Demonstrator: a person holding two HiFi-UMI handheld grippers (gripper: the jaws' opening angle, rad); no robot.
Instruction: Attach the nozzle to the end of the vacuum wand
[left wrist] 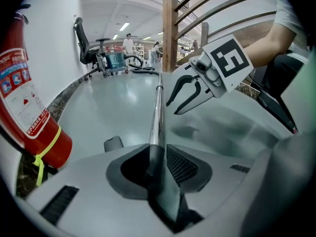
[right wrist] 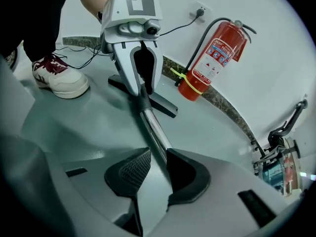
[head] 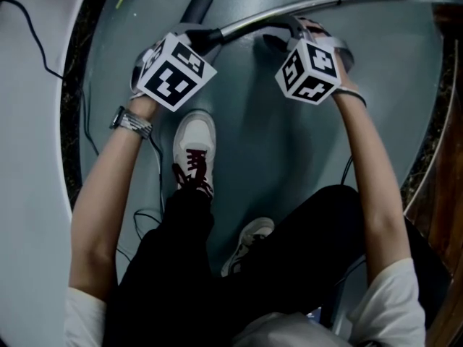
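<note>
Vacuum wand [head: 289, 9] was held across the person's front, apparently just off the floor [head: 268, 150], with its chrome tube running through both grippers. Its black end collar [right wrist: 144, 102] sat in the left gripper [left wrist: 157, 163], whose jaws were about half closed and clamped on it. That was likely to keep the open end steady and aimed for the join. The right gripper [right wrist: 158, 168] was also roughly half closed, on the tube further along. The tube lay hard against one pad and at most a sliver off the other. I read it as a grip, there to carry the wand's weight and stop it swinging. The nozzle [head: 197, 9] lay apart from the collar, not yet attached. I took it to be the dark piece on the floor just beyond the left gripper. Judged stage: wand in hand, lining up with the nozzle next. A red fire extinguisher [right wrist: 210, 58] stood by the wall, out of the way.
</note>
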